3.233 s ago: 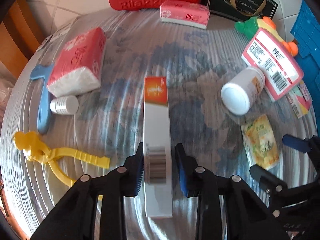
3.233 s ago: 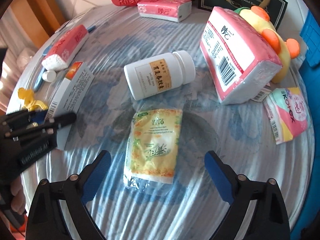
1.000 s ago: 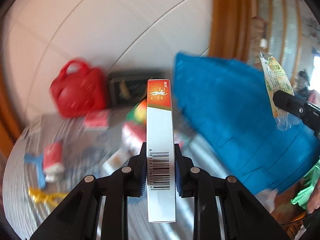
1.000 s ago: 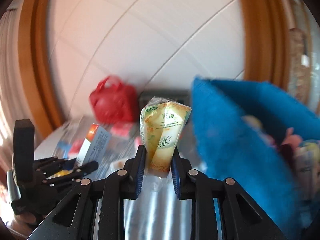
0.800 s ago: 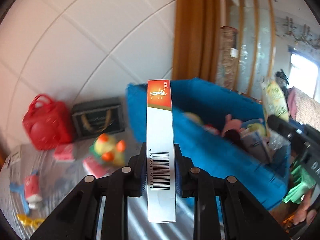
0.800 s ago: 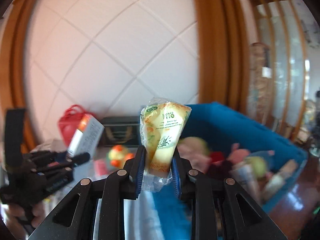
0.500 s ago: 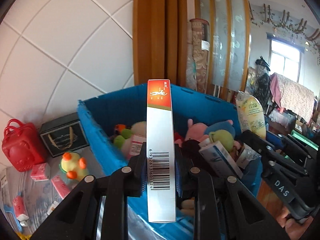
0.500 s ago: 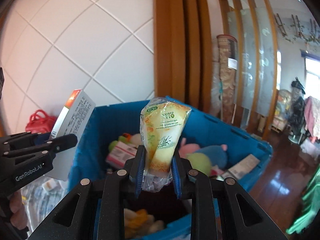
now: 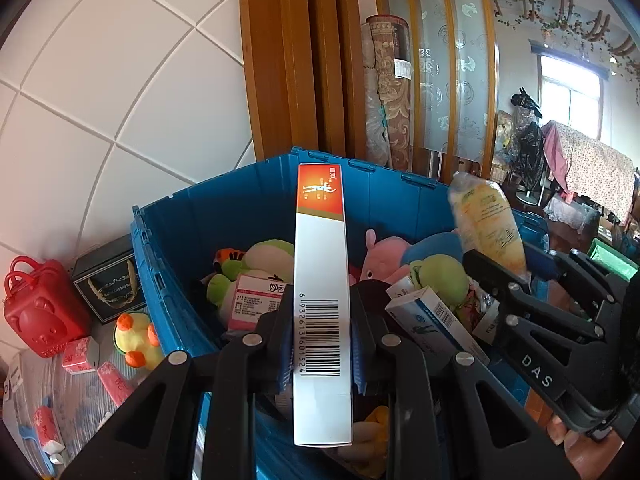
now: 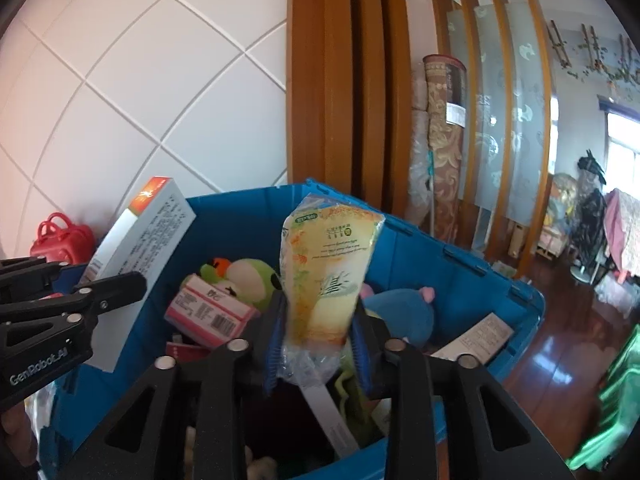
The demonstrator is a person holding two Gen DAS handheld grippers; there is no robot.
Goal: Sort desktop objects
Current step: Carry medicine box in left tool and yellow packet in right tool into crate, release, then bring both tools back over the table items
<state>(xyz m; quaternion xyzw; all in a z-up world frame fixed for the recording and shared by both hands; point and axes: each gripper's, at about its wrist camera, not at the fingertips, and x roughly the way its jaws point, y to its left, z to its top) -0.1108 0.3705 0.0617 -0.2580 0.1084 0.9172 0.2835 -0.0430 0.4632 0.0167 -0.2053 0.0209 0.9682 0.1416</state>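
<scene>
Left wrist view: left gripper (image 9: pixel 322 346) pinches a long white cardboard box with an orange end and a barcode (image 9: pixel 322 280), blue pads flat against both narrow sides. Box stands upright mid-frame, held above the open blue plastic crate (image 9: pixel 192 216) that fills the centre. Crate holds a green plush toy (image 9: pixel 264 258), a pink plush toy (image 9: pixel 384 254), a pink tissue pack (image 9: pixel 256 300) and a white-and-blue carton (image 9: pixel 436 320). Right gripper (image 9: pixel 486 268) enters from the right edge, clamped on a yellow plastic sachet (image 9: pixel 486 220), also over the crate. Lower left of frame: red bear-shaped case (image 9: pixel 38 312), black gift bag (image 9: pixel 110 280), yellow duck toy (image 9: pixel 134 338) on the striped tabletop (image 9: pixel 80 404).

Right wrist view: right gripper (image 10: pixel 316 344) squeezes the sachet (image 10: pixel 330 264) near its bottom; sachet stands upright at centre frame, directly above the crate (image 10: pixel 448 256) interior. Left gripper (image 10: pixel 118 284) at left edge grips the box (image 10: pixel 140 248), tilted, over the crate's left wall. Tissue pack (image 10: pixel 208 312) and green plush (image 10: pixel 244 276) lie inside, below both. Red case (image 10: pixel 60 240) sits far left, behind the crate.
</scene>
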